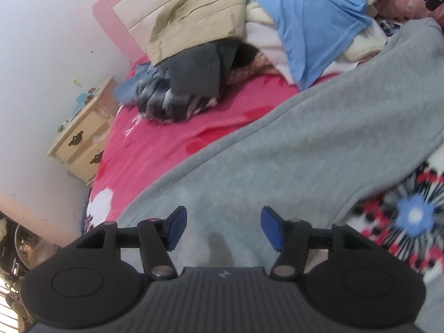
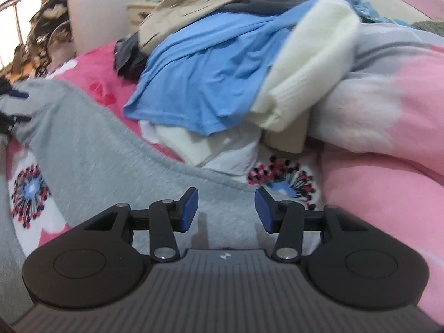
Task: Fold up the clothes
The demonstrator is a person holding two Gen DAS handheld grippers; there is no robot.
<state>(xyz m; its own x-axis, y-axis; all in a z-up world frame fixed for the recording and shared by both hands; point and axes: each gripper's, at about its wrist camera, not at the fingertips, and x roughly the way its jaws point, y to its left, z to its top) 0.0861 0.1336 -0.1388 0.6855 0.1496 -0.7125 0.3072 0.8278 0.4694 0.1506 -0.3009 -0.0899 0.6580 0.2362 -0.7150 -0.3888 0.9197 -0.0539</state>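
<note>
Your left gripper (image 1: 223, 229) and right gripper (image 2: 226, 211) hang apart, empty, over the grey sweatshirt (image 1: 291, 144) spread on the bed (image 1: 172, 138); it's soft, limp fleece, so pinch its hem edge

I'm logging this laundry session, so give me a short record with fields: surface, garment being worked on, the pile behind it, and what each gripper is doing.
surface: bed with pink floral blanket
garment in work: grey sweatshirt, spread across the blanket
pile: unfolded clothes behind it, with a blue shirt, a cream sweater and a beige garment
left gripper: open, over the grey fabric, nothing between its pads
right gripper: open, over the grey fabric, nothing held
beside bed: cream nightstand
</note>
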